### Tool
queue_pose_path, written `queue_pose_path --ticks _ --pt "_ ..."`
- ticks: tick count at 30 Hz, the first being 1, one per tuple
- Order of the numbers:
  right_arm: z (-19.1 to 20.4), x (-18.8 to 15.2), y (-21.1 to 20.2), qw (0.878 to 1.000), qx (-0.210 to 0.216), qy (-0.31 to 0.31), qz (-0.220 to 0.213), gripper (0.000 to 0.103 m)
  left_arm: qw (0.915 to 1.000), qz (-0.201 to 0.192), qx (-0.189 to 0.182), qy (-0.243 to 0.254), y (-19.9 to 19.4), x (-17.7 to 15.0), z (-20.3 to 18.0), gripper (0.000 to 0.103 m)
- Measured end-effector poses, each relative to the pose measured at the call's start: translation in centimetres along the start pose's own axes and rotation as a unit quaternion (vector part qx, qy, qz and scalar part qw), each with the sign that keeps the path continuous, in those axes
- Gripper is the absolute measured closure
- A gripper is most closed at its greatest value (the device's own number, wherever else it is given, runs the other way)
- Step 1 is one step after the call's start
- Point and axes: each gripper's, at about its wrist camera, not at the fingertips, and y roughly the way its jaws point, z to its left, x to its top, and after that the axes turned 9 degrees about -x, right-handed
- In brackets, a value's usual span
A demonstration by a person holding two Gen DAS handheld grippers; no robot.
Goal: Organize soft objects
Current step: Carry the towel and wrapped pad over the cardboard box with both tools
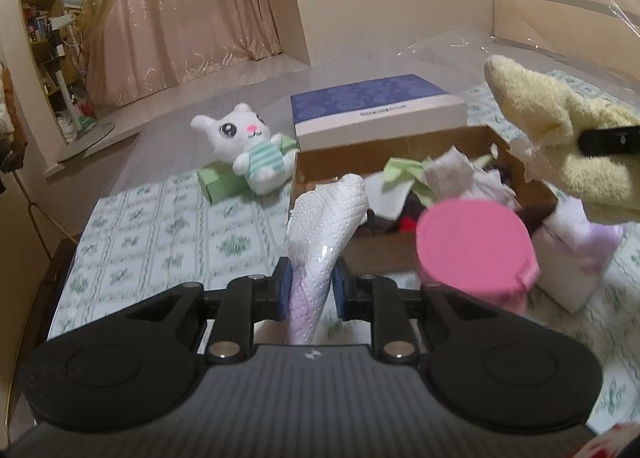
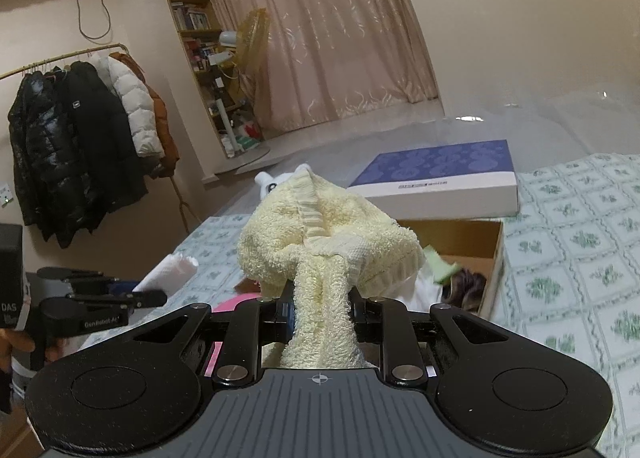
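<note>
Here the left gripper [image 1: 310,282] is clenched on a white dimpled tissue pack [image 1: 320,234], raised just near of the open brown cardboard box [image 1: 340,161] of soft scraps. The right gripper [image 2: 320,308] grasps a pale yellow terry towel [image 2: 320,242], held above the box's right side; a white plush bunny [image 1: 248,149] sits far left.
</note>
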Motion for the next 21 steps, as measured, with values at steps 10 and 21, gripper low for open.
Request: queue_pose_path --ticks 10,21 --pt "-1.6 2.0 4.7 0.999 -0.015 -0.032 0.010 0.081 0.9997 0.003 -0.006 0.022 5.9 4.5 0.5 0.083" --pt "-2.8 3.3 10.1 0.995 0.010 -0.089 0.035 0.081 0.9990 0.024 -0.013 0.037 11.8 6.5 0.2 0.083"
